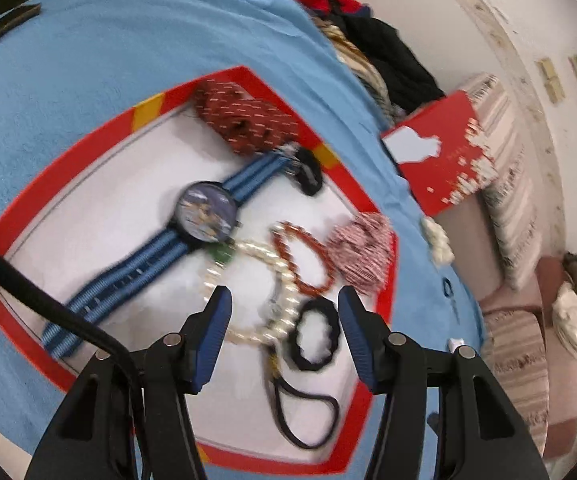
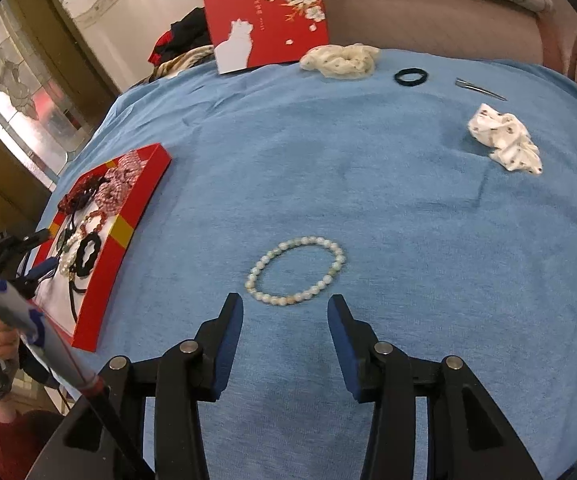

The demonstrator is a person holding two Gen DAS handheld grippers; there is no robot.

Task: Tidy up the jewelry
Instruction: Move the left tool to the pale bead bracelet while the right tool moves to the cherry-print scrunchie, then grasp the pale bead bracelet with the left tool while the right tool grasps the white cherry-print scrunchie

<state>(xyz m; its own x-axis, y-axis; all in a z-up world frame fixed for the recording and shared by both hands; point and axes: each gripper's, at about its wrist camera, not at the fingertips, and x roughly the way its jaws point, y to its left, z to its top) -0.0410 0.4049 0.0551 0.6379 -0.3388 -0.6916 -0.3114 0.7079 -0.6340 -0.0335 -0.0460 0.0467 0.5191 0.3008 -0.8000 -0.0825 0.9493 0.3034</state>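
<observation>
Midway through a jewelry sort, the left tool (image 1: pixel 284 300) hangs with its jaws wide and empty over the shallow red box with a white lining (image 1: pixel 88 136), which sits at the left edge of the table under a blue terry cloth (image 2: pixel 328 160). Already gathered inside are a blue striped-strap wristwatch (image 1: pixel 204 216), a white pearl bracelet (image 1: pixel 284 300), an orange-red bead bracelet (image 1: pixel 308 260), a dark red patterned scrunchie (image 1: pixel 244 116), a red-and-white checked scrunchie (image 1: pixel 360 248) and a black hair tie (image 1: pixel 314 338).

The right tool (image 2: pixel 286 304), also wide and holding nothing, points at a pale green bead bracelet (image 2: pixel 296 270) lying flat on the cloth near the table's middle, just ahead of the fingertips. Toward the far edge a cream scrunchie (image 2: pixel 338 60), a second black hair tie (image 2: pixel 410 77), metal tweezers (image 2: pixel 480 90) and a white printed scrunchie (image 2: pixel 506 142) wait outside the box. Roughly half the work appears done.
</observation>
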